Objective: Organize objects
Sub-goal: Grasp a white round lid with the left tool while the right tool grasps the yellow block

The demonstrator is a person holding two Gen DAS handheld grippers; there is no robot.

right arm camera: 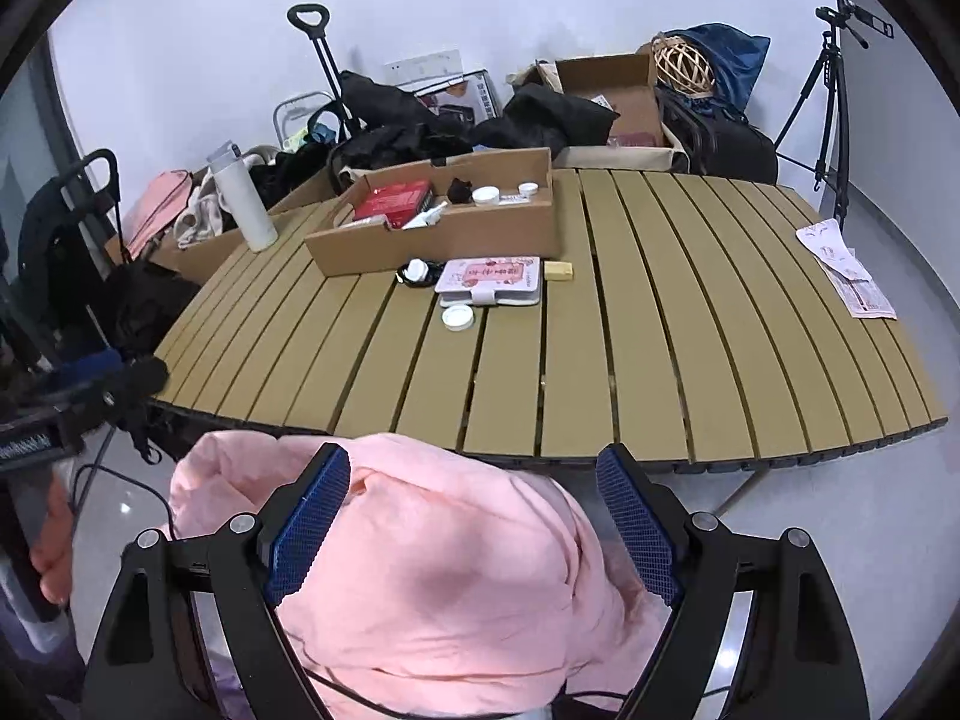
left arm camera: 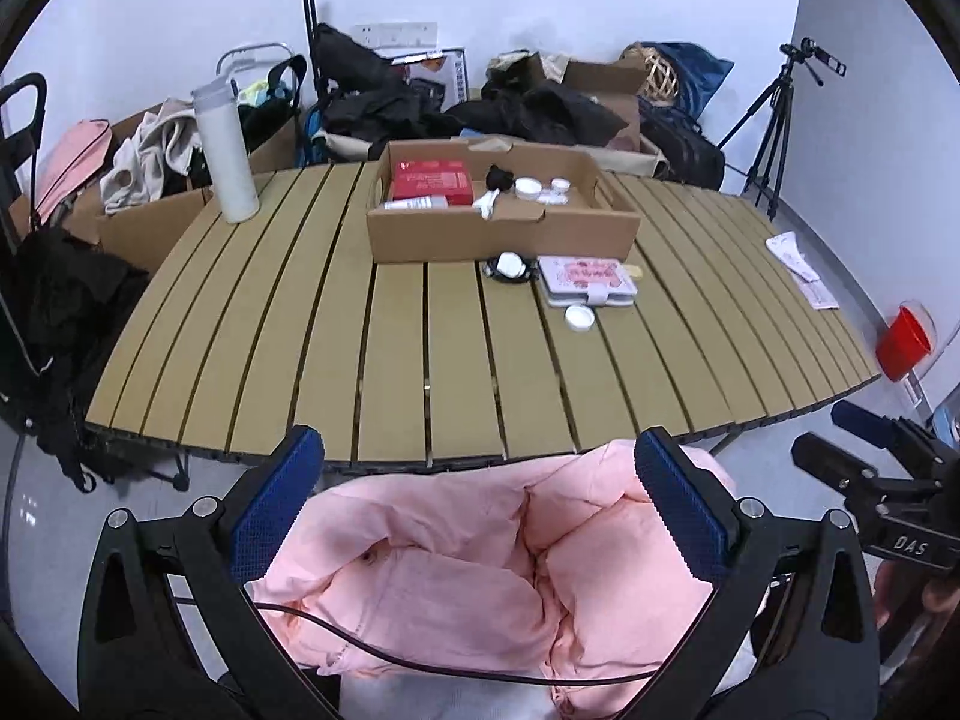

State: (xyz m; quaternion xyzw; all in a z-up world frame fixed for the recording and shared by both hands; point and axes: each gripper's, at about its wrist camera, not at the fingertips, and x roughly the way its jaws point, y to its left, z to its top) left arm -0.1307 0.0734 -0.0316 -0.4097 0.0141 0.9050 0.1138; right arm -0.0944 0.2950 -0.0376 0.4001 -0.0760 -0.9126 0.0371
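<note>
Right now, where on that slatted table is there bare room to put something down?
The near half of the table is bare, from its front edge up to the white lid. The stretch between the pink case and the paper is also free. It is crowded around the cardboard box, with the bottle beside it.

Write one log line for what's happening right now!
left gripper: open, empty | right gripper: open, empty | loose beside cardboard box: pink case, white lid
</note>
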